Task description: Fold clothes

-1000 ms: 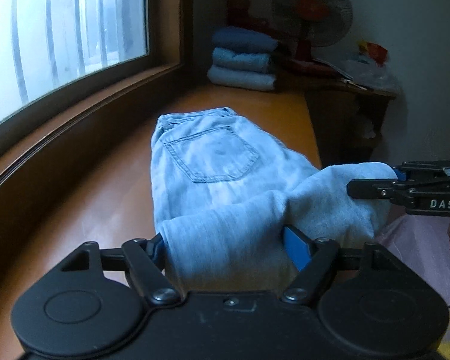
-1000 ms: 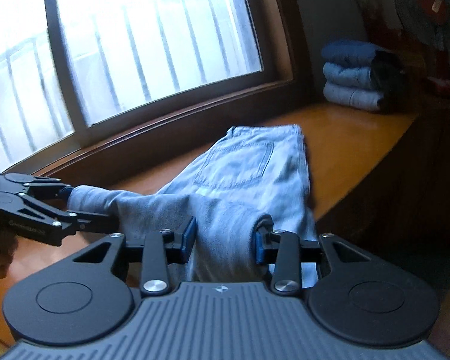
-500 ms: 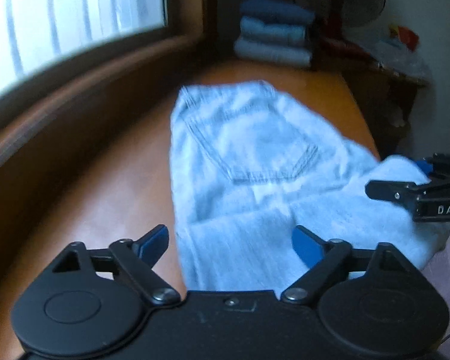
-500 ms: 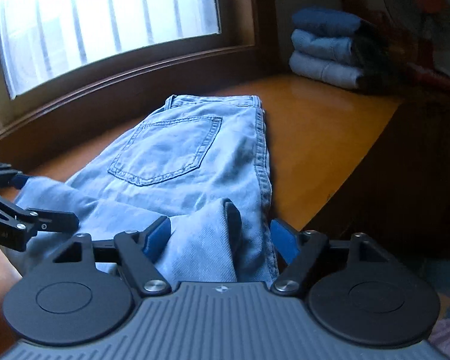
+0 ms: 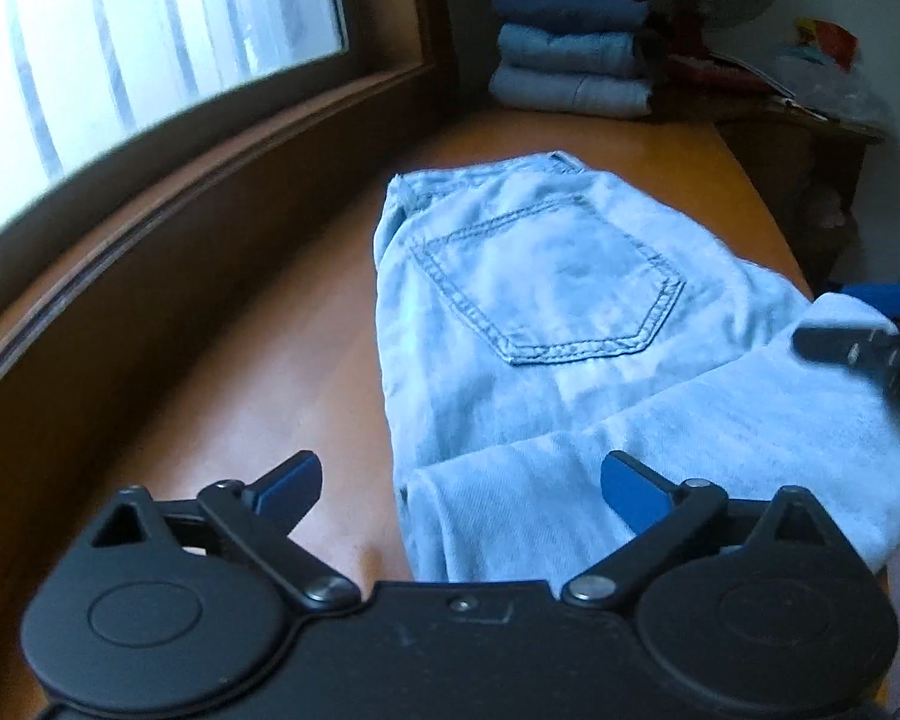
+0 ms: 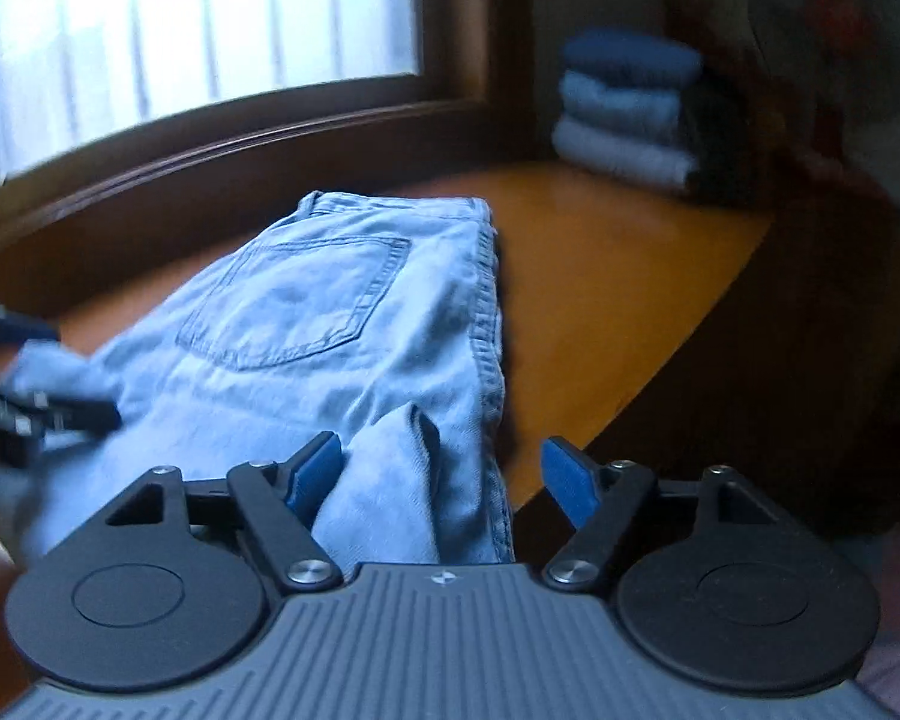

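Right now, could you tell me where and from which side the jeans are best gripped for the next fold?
Probably the doubled near edge of the jeans, one corner per gripper, coming in from the near side. That edge lies bunched and raised beside both sets of fingers, while the waistband end lies flat. The left gripper is opening around that edge; the right gripper stands open.

Your jeans (image 5: 546, 312) are pale, washed denim, a soft matt cloth with raised double stitching round the back pocket (image 5: 552, 282). The surface (image 5: 282, 348) under them is orange-brown wood, smooth and faintly glossy where window light strikes it. The window frame (image 5: 168, 168) is darker wood with a duller finish. Your left gripper (image 5: 461, 483) and right gripper (image 6: 441, 474) look like matt black plastic with small bright metal rivets, and their fingers (image 5: 633, 489) carry smooth blue pads. The folded stack (image 5: 570, 54) at the far end is denim in darker and lighter blues.
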The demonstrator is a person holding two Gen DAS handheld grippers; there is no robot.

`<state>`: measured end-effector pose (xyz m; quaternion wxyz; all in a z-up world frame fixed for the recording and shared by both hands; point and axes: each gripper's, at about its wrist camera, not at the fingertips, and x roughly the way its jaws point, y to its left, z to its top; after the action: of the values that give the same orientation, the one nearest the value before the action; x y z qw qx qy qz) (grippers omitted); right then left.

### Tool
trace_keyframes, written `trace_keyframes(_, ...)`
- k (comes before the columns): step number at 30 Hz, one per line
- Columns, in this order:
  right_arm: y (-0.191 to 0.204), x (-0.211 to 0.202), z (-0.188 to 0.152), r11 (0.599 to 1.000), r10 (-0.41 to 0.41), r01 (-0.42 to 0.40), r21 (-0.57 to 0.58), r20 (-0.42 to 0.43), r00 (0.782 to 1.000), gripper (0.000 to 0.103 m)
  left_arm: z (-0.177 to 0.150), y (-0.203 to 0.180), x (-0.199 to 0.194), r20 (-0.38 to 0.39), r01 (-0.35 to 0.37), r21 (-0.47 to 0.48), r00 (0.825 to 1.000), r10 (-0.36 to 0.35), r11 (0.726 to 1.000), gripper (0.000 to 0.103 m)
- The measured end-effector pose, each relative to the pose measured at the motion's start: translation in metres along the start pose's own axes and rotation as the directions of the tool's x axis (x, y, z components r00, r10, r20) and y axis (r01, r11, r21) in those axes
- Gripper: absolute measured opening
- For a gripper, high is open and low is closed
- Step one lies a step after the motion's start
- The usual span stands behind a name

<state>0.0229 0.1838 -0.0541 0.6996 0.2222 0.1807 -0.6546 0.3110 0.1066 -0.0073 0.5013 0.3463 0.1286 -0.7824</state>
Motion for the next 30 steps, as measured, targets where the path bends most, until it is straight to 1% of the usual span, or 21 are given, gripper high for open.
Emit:
trace_keyframes(1,-0.002,-0.005,0.002,1.0,-0.001,0.001,0.021,0.012,1.0,0.075,-0.001,0.0,-0.006,0.01,0.002,0.008,1.0,-0.002,1.0,0.099)
trace_keyframes(2,-0.003,-0.016,0.002,1.0,-0.005,0.004,0.023,0.048,0.999,0.076,-0.004,0.001,-0.015,0.024,0.008,0.008,1.0,-0.009,1.0,0.099)
trace_keyframes(4,-0.009,-0.04,-0.002,0.999,0.011,-0.014,0.03,0.101,0.995,0.076,-0.013,0.004,-0.033,0.046,0.023,-0.002,0.999,-0.023,1.0,0.099)
trace_keyframes(6,-0.017,-0.064,-0.011,0.997,0.035,-0.043,0.06,0.127,0.991,0.076,-0.026,0.006,-0.053,0.06,0.041,-0.026,0.997,-0.04,0.999,0.099)
trace_keyframes(8,-0.024,-0.088,-0.027,0.993,0.046,-0.059,0.098,0.136,0.99,0.077,-0.042,0.007,-0.073,0.069,0.062,-0.054,0.996,-0.058,0.997,0.099)
trace_keyframes(10,-0.022,-0.102,-0.043,0.991,0.032,-0.047,0.124,0.124,0.992,0.081,-0.058,0.005,-0.086,0.06,0.069,-0.072,0.996,-0.065,0.995,0.099)
trace_keyframes(12,-0.021,-0.116,-0.062,0.989,0.018,-0.033,0.145,0.107,0.994,0.081,-0.07,0.002,-0.088,0.038,0.092,-0.09,0.995,-0.089,0.992,0.099)
trace_keyframes(14,-0.018,-0.12,-0.077,0.987,0.033,-0.046,0.153,0.084,0.996,0.081,-0.081,-0.002,-0.09,0.017,0.115,-0.108,0.993,-0.113,0.987,0.099)
trace_keyframes(17,-0.008,-0.11,-0.086,0.986,0.083,-0.09,0.141,0.055,0.995,0.081,-0.081,-0.008,-0.08,0.006,0.135,-0.104,0.991,-0.135,0.985,0.099)
trace_keyframes(20,0.004,-0.098,-0.085,0.993,0.084,-0.088,0.085,0.051,0.995,0.081,-0.077,-0.014,-0.069,0.011,0.155,-0.091,0.988,-0.155,0.984,0.099)
trace_keyframes(25,0.011,-0.079,-0.078,0.997,0.082,-0.083,0.01,0.053,0.995,0.081,-0.071,-0.018,-0.054,0.023,0.177,-0.069,0.984,-0.176,0.982,0.099)
trace_keyframes(28,0.008,-0.072,-0.073,0.997,0.078,-0.079,0.012,0.064,0.995,0.081,-0.071,-0.019,-0.043,0.019,0.182,-0.059,0.983,-0.181,0.982,0.099)
trace_keyframes(30,0.005,-0.067,-0.071,0.996,0.089,-0.09,0.015,0.066,0.994,0.081,-0.07,-0.023,-0.037,0.021,0.16,-0.022,0.987,-0.159,0.987,0.1)
